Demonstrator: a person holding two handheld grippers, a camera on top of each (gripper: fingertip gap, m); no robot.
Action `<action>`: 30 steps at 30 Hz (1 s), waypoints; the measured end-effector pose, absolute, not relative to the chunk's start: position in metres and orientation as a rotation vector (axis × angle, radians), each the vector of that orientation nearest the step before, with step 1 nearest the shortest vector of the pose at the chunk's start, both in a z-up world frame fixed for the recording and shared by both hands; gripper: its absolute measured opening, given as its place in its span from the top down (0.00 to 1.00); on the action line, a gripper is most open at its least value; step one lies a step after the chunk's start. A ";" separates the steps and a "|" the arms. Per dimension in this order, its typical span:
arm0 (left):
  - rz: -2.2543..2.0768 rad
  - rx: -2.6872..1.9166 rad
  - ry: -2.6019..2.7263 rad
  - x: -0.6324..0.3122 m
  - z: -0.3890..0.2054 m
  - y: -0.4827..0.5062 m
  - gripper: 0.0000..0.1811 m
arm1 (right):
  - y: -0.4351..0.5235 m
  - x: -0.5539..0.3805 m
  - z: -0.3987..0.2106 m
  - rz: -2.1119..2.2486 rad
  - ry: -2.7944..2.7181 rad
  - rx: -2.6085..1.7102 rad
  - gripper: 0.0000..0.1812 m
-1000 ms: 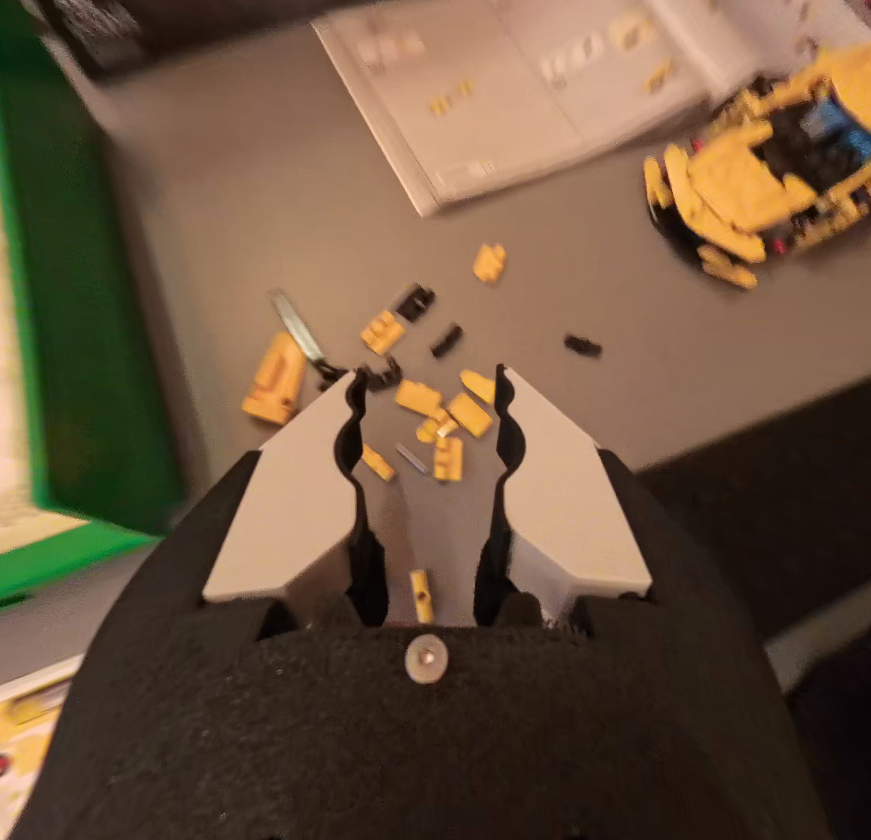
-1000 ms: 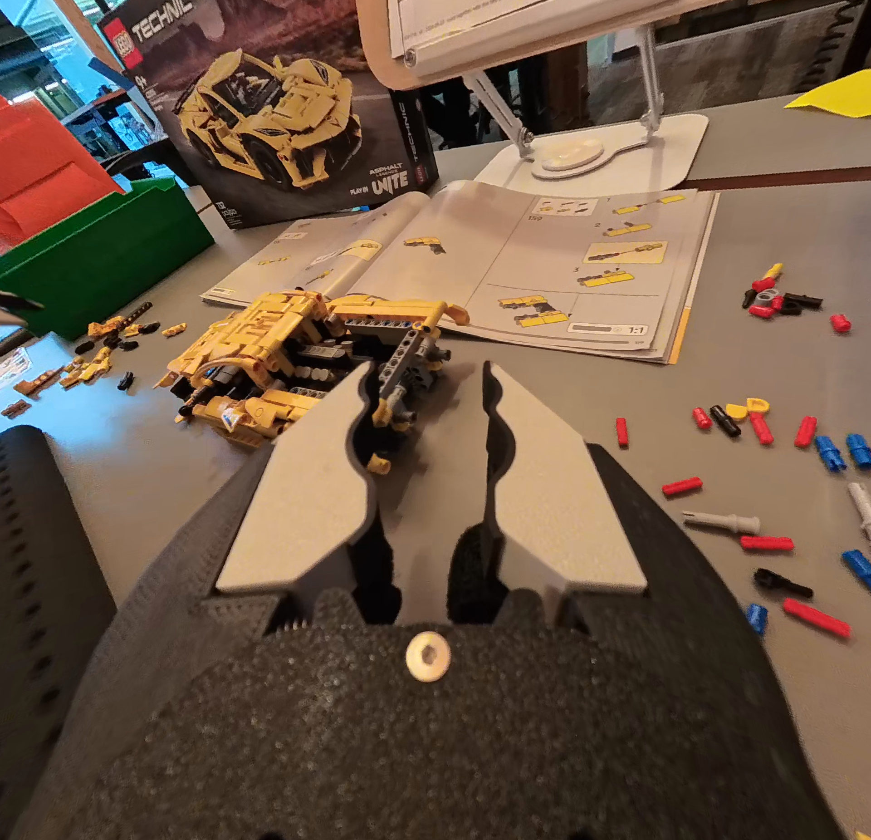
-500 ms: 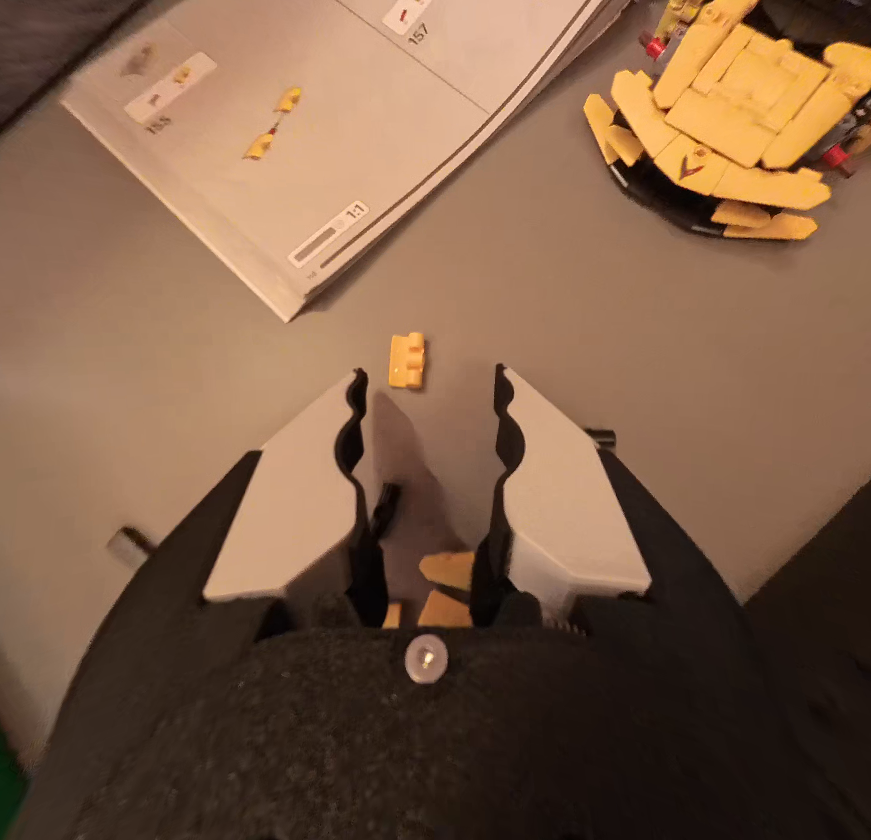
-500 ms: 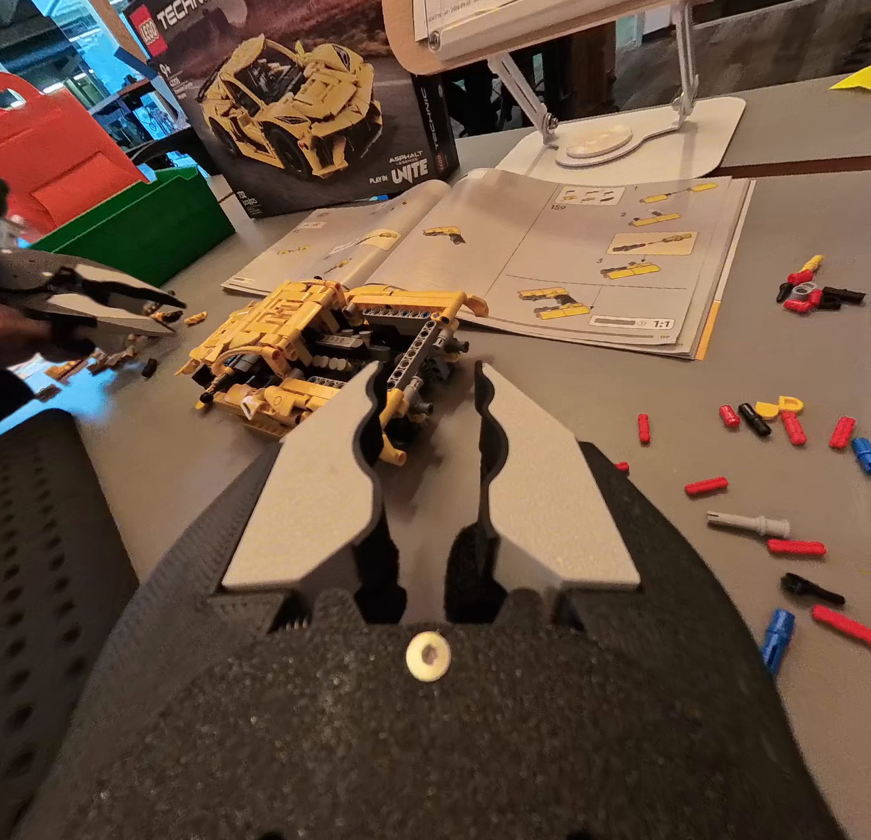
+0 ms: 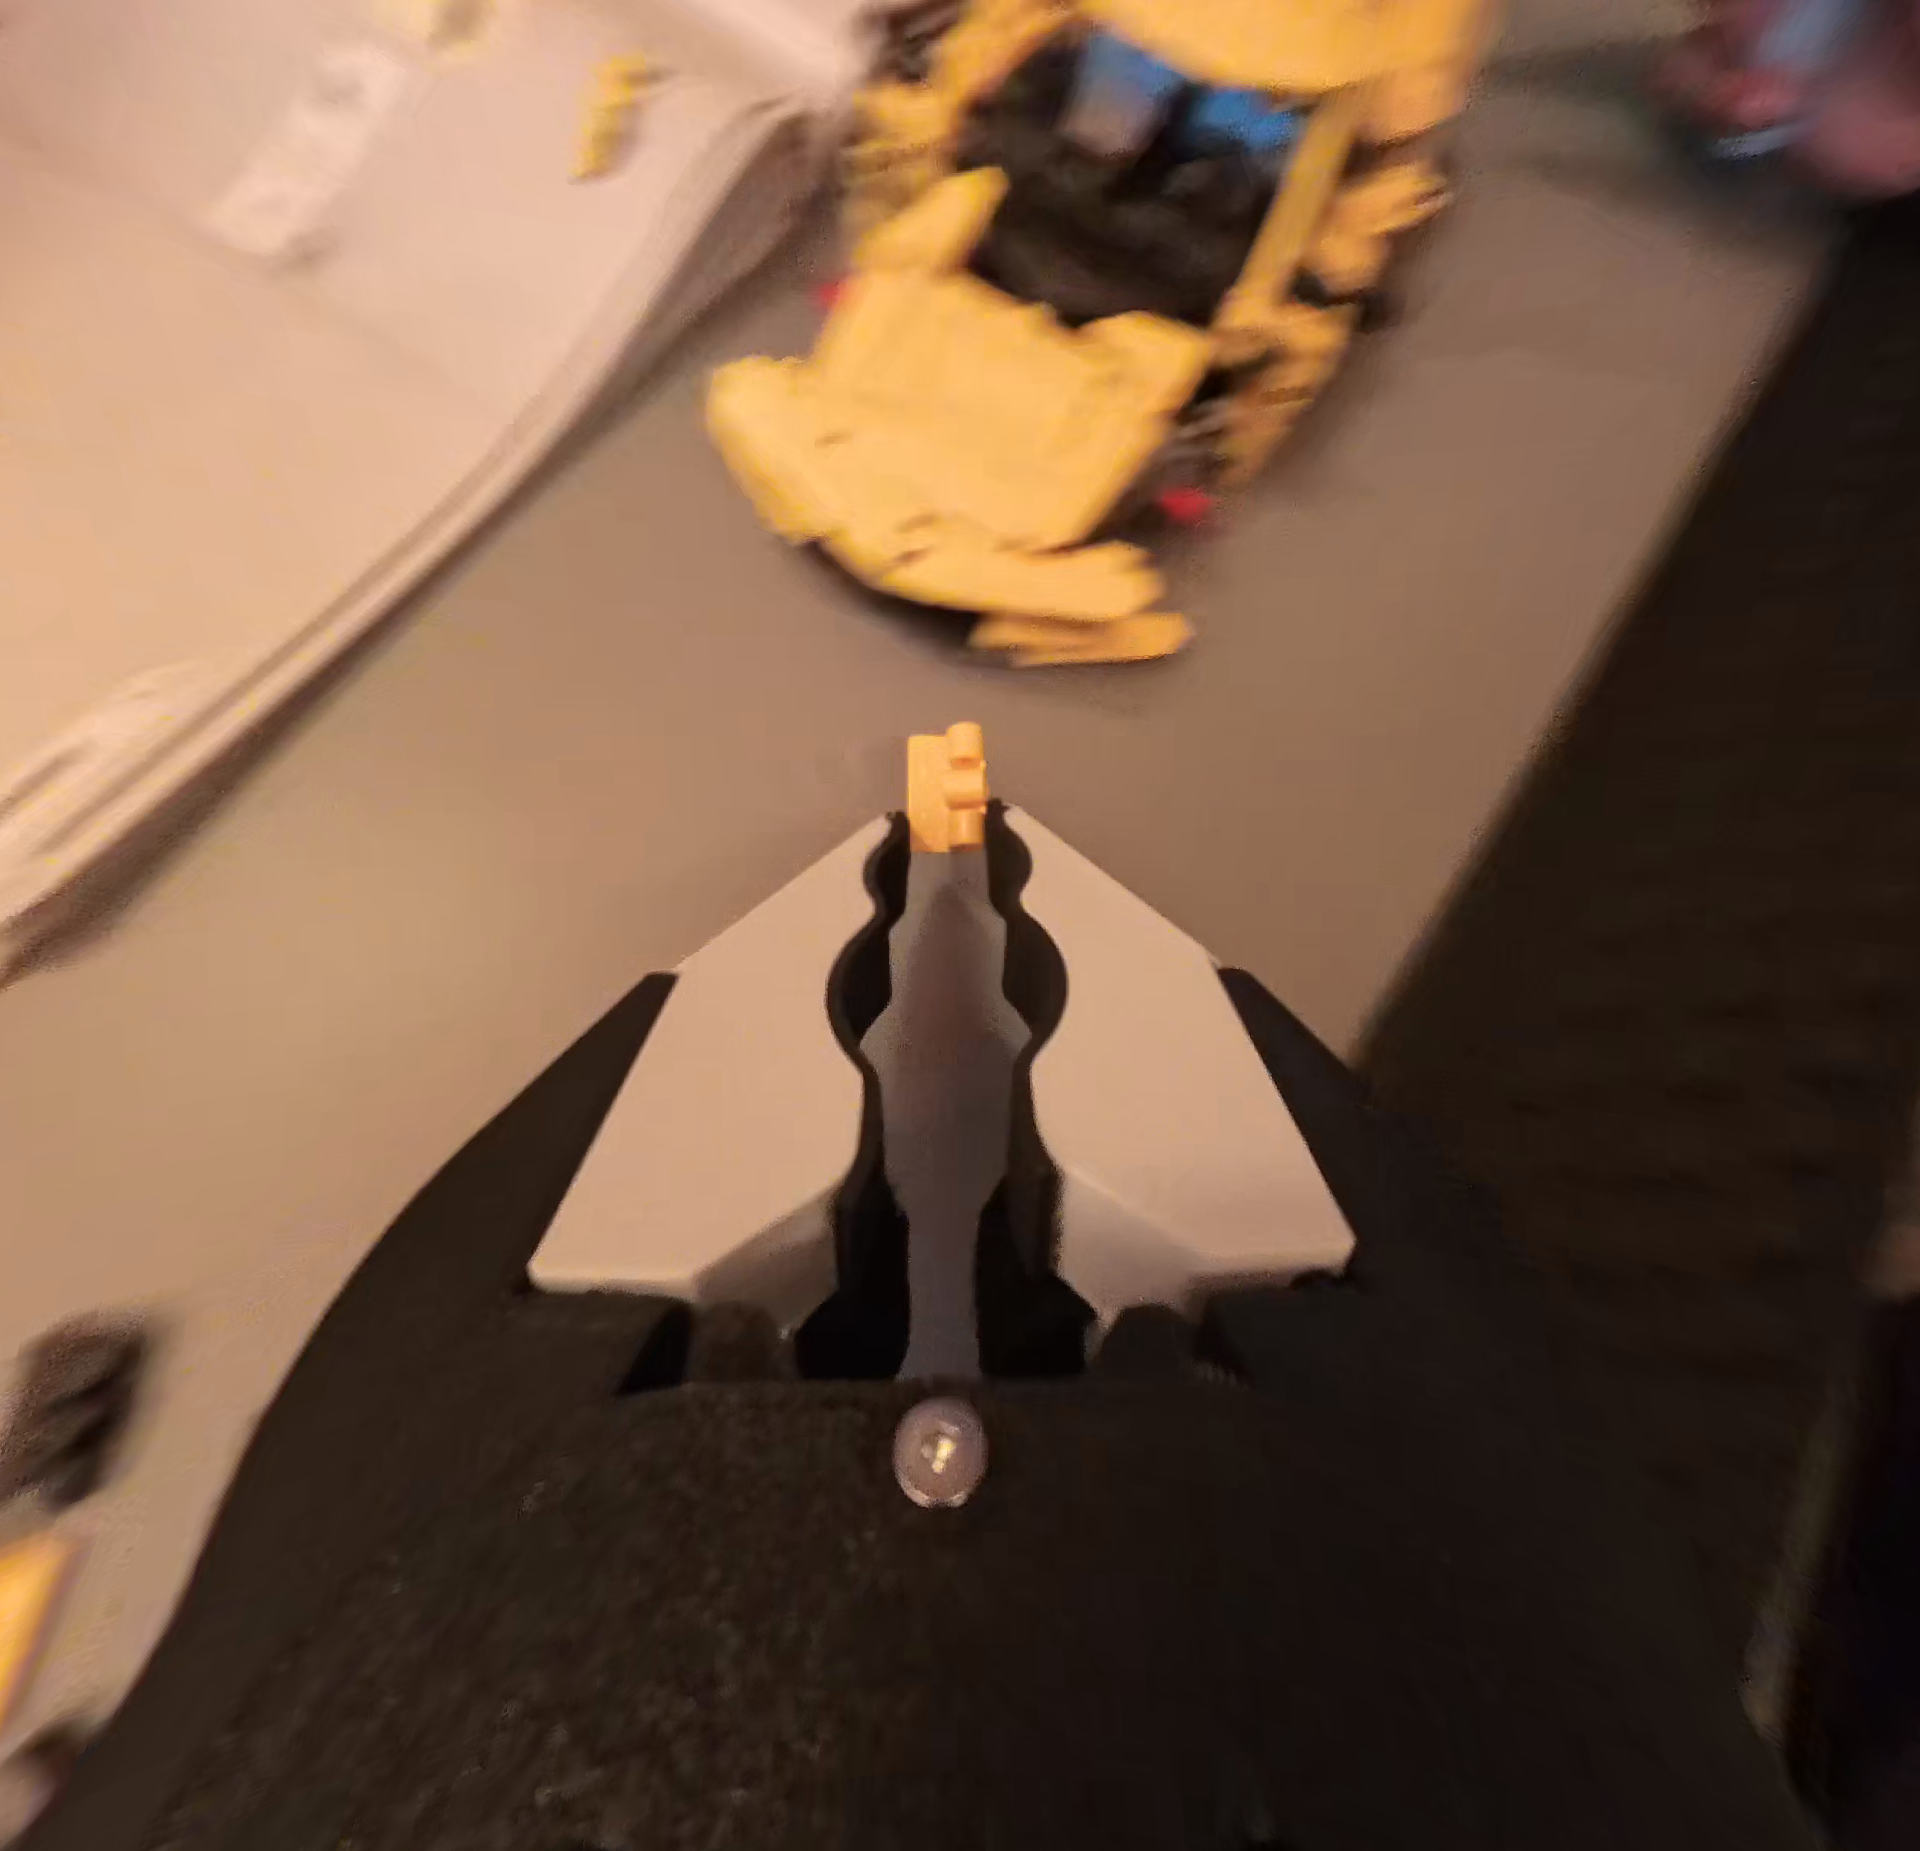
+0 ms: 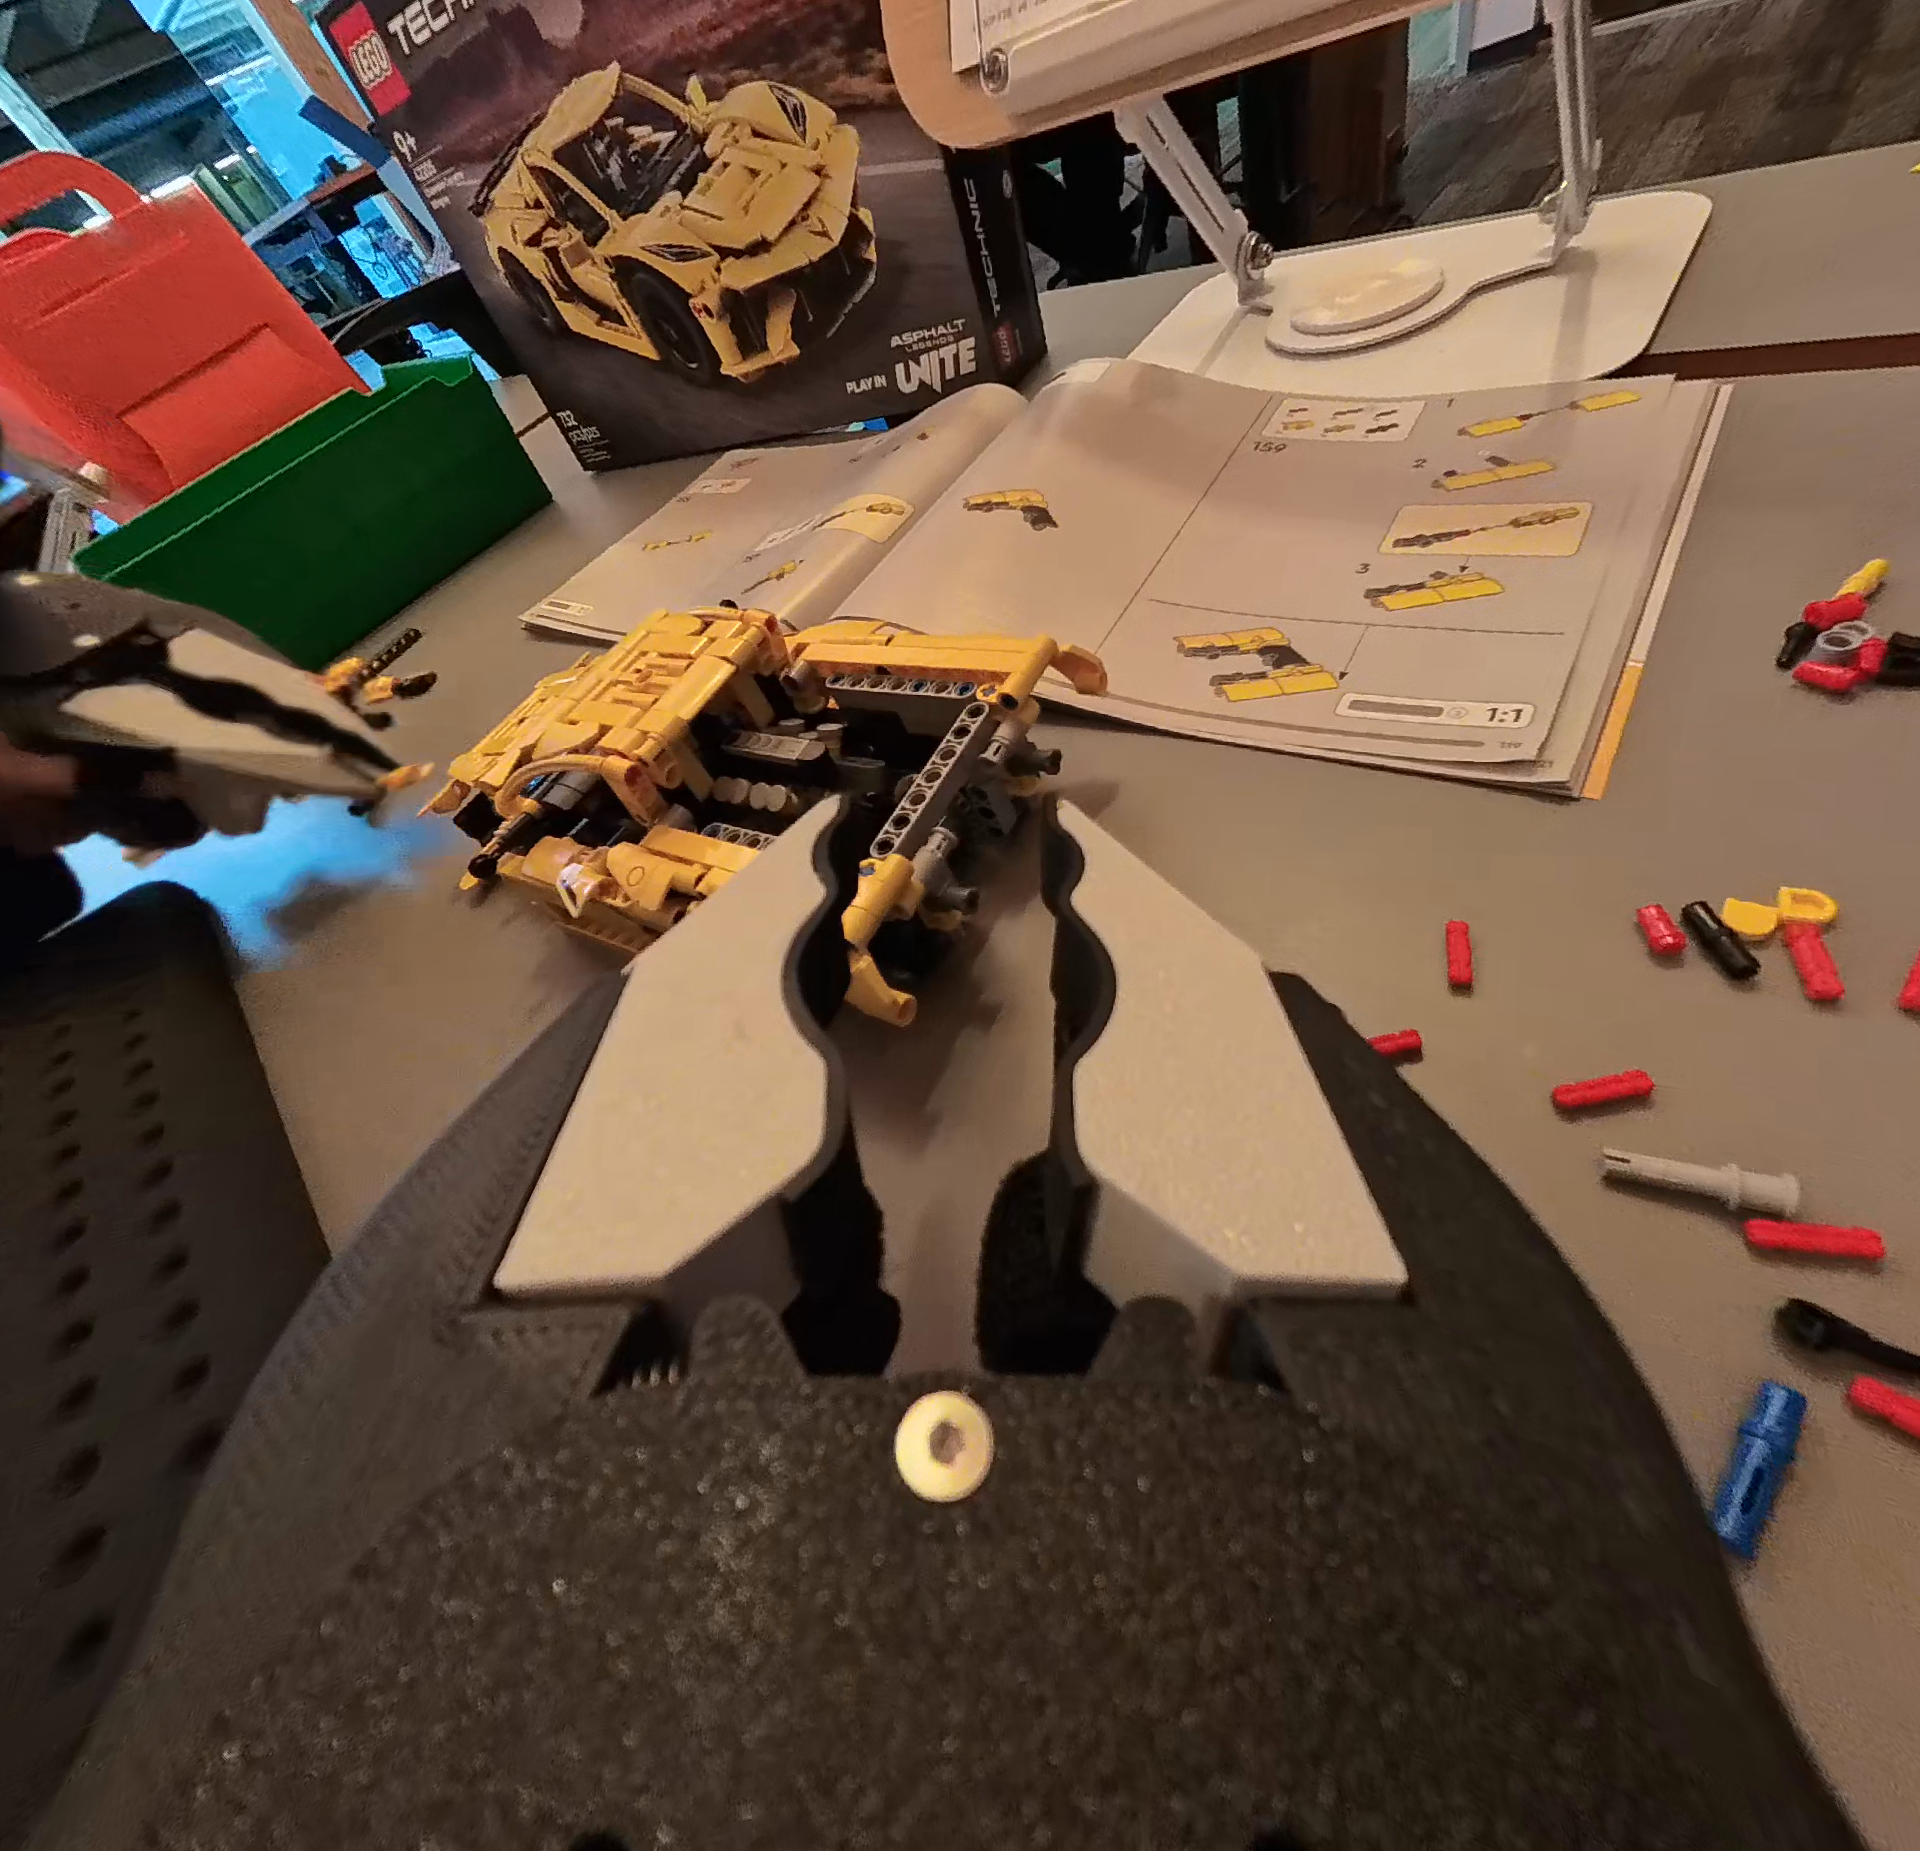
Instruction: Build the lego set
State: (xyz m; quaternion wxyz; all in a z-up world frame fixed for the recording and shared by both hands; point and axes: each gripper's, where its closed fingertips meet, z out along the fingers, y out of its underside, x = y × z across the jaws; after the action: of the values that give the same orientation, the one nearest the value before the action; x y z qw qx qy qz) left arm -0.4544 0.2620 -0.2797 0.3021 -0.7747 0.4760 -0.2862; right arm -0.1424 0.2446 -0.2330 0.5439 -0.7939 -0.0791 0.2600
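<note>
- Left gripper (image 5: 943, 825): jaws clamped on small yellow piece (image 5: 943, 791); view blurred.
- Right gripper (image 6: 940, 825): jaws apart, empty; only its view shows scattered pins (image 6: 1602, 1088).
- Yellow car model (image 6: 727, 762): part-built, black internals exposed.

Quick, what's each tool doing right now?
Left tool: shut on a small yellow piece.
Right tool: open, holding nothing, at the yellow car model.

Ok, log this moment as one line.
left gripper: shut on yellow piece, off table | right gripper: open, at yellow car rear | manual: open
</note>
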 end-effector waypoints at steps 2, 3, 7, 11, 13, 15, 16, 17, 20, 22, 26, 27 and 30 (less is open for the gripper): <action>-0.863 -2.009 1.348 -0.424 -0.274 0.225 0.92 | 0.245 -0.143 -0.233 0.621 -0.188 -1.881 0.82; -0.870 -2.001 1.396 -0.412 -0.277 0.210 0.92 | 0.245 -0.143 -0.233 0.622 -0.187 -1.882 0.82; -0.663 -1.965 1.546 -0.391 -0.295 0.191 0.92 | 0.244 -0.146 -0.233 0.635 -0.198 -1.882 0.81; -0.602 -1.984 1.580 -0.385 -0.302 0.191 0.92 | 0.244 -0.150 -0.234 0.642 -0.218 -1.891 0.82; -0.613 -1.992 1.578 -0.384 -0.302 0.192 0.92 | 0.243 -0.150 -0.235 0.638 -0.226 -1.895 0.82; -0.630 -2.004 1.568 -0.384 -0.302 0.192 0.92 | 0.243 -0.150 -0.236 0.633 -0.226 -1.899 0.82; -0.634 -2.014 1.553 -0.385 -0.302 0.193 0.90 | 0.243 -0.150 -0.236 0.632 -0.223 -1.899 0.82; -0.643 -2.019 1.527 -0.386 -0.300 0.195 0.85 | 0.244 -0.149 -0.236 0.631 -0.217 -1.898 0.82; -0.698 -2.017 1.374 -0.404 -0.282 0.206 0.85 | 0.244 -0.146 -0.237 0.643 -0.196 -1.900 0.82; -0.606 -2.030 1.235 -0.439 -0.271 0.224 0.85 | 0.245 -0.145 -0.239 0.653 -0.187 -1.908 0.82; -0.342 -2.149 0.952 -0.547 -0.270 0.252 0.85 | 0.247 -0.148 -0.243 0.659 -0.195 -1.925 0.82; -0.295 -2.185 0.887 -0.573 -0.274 0.255 0.85 | 0.247 -0.148 -0.244 0.656 -0.201 -1.930 0.82; -0.156 -2.254 0.783 -0.629 -0.286 0.261 0.85 | 0.248 -0.150 -0.247 0.642 -0.215 -1.940 0.82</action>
State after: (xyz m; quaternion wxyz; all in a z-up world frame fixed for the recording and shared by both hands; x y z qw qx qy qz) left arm -0.6288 0.2610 -0.2862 0.3664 -0.8771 0.3045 -0.0609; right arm -0.1498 0.2478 -0.2465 0.5169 -0.8083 -0.0895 0.2673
